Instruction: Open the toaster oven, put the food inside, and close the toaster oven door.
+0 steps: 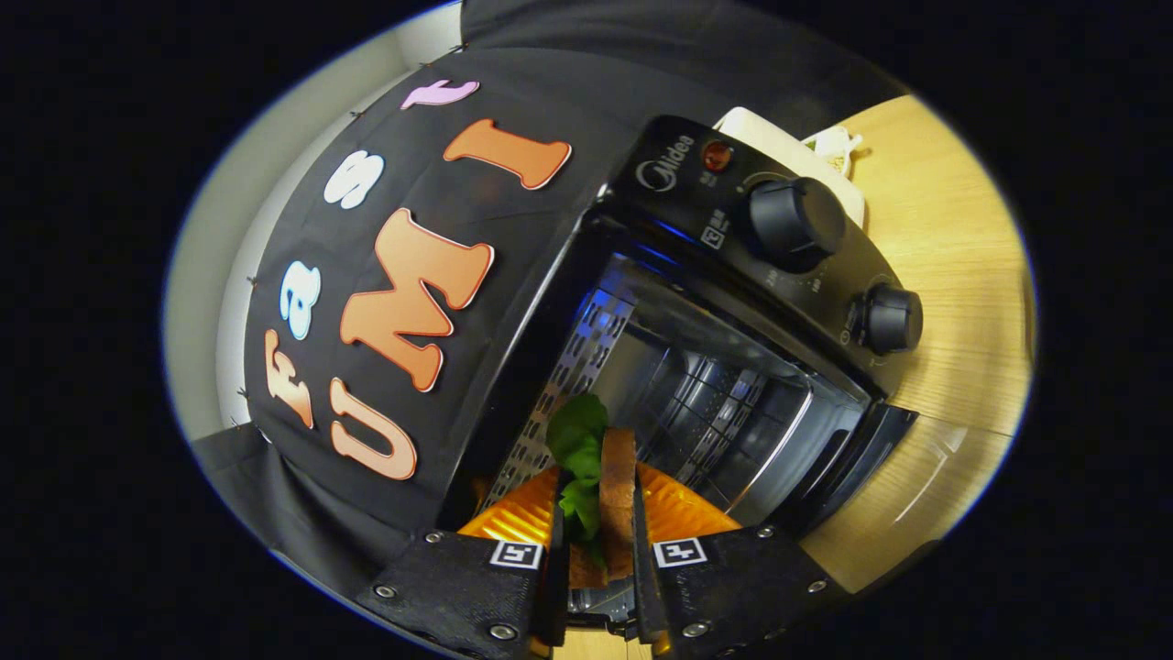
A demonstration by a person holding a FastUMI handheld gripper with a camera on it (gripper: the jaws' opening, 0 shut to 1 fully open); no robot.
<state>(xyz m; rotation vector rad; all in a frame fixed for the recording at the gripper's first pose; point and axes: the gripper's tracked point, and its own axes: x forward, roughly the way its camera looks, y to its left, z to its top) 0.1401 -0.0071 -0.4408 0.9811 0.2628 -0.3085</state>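
My gripper [597, 513] is shut on a sandwich [612, 490], brown bread slices with green lettuce sticking out toward the oven. The view is rolled sideways. Just ahead of the fingers stands a black toaster oven [733, 302] with its door [907, 477] swung down open onto the wooden table. Its shiny cavity [696, 385] with wire rack and perforated side wall lies directly beyond the sandwich. Two black knobs [793, 220] and a red lamp sit on the control panel beside the cavity.
A light wooden table [953, 247] carries the oven. A white tray-like object [797, 151] lies behind the oven near the control panel. The black cloth wall [394, 302] hangs close beside the oven's other side.
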